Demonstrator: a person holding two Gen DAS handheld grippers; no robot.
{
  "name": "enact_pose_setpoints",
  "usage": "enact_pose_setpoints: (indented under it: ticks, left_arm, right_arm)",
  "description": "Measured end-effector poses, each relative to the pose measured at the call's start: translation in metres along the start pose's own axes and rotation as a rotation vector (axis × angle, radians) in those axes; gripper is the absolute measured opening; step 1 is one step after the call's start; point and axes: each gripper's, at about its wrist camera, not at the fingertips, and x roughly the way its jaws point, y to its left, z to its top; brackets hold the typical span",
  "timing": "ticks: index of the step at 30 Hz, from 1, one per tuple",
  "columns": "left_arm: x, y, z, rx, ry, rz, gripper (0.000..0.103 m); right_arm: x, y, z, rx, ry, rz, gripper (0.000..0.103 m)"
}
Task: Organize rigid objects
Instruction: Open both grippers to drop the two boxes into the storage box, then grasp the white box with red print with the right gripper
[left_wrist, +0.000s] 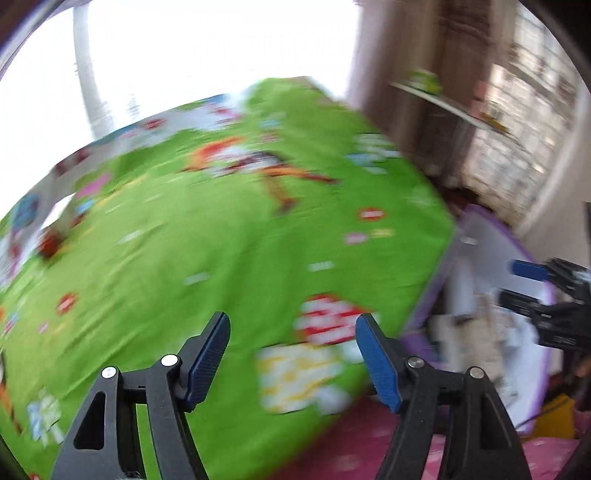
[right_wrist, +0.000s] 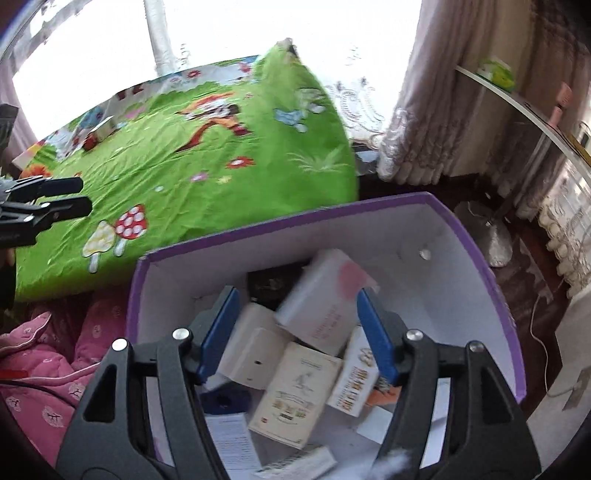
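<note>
From the left wrist, the left gripper (left_wrist: 293, 356) hangs with jaws apart and empty over the green bedspread (left_wrist: 207, 236), while from the right wrist the right gripper (right_wrist: 297, 328) gapes, holding nothing, above small boxes (right_wrist: 317, 310) lying in the purple-rimmed box (right_wrist: 476, 236) directly below it.
</note>
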Motion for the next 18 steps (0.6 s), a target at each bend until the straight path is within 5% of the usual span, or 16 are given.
enact_pose_setpoints:
  ticks: [6,11,16,18]
  left_arm:
    - [-0.005,0.152,-0.039,-0.281,-0.011,0.209,0.074]
    - [-0.006,0.264,-0.069,-0.504,-0.014,0.420,0.077]
    - [-0.017,0.322,-0.100,-0.603,-0.033,0.523,0.077]
    - [-0.017,0.331,-0.108,-0.637,-0.038,0.504,0.081]
  right_arm:
    - [0.031,0.098,0.055,-0.159,0.002,0.243,0.075]
    - [0.087,0.174,0.109,-0.185,0.078,0.346,0.075]
    - [0.131,0.226,0.178,-0.093,0.075,0.396,0.075]
    - [0.150,0.240,0.208,-0.033,0.090,0.419,0.076]
